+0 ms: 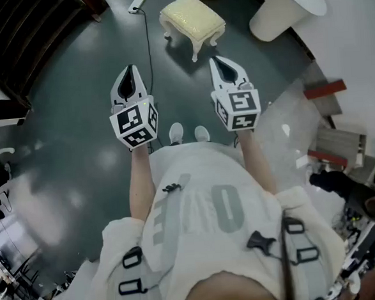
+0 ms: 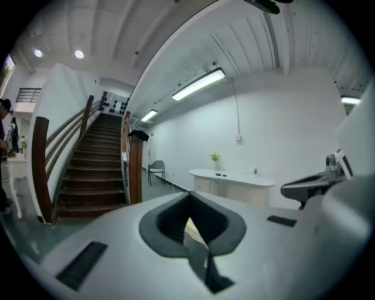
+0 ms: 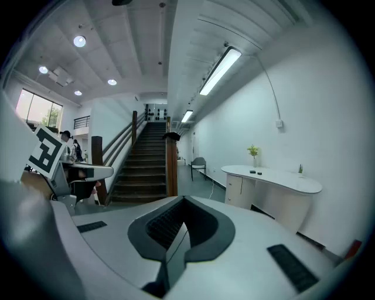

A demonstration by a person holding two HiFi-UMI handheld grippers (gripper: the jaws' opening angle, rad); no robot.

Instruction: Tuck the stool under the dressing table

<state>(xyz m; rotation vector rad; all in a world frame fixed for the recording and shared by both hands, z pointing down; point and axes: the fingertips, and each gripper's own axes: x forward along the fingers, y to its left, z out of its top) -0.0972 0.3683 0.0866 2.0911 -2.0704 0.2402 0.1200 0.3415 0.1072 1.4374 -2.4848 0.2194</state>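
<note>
The stool (image 1: 192, 19) has a cream cushion and white curved legs. It stands on the dark floor ahead of me, apart from the white curved dressing table (image 1: 287, 3) at the upper right. My left gripper (image 1: 129, 74) and right gripper (image 1: 224, 64) are held side by side in the air, short of the stool and touching nothing. Both are shut and hold nothing. In the left gripper view the shut left gripper (image 2: 188, 205) points toward the dressing table (image 2: 232, 178). The right gripper view shows the right gripper (image 3: 183, 211) shut, with the table (image 3: 273, 178) at the right.
A cable (image 1: 148, 40) with a white plug block (image 1: 137, 3) runs across the floor left of the stool. A wooden staircase (image 3: 143, 167) and a grey chair (image 3: 198, 166) stand further back. Red-edged boards (image 1: 324, 90) and clutter lie at the right.
</note>
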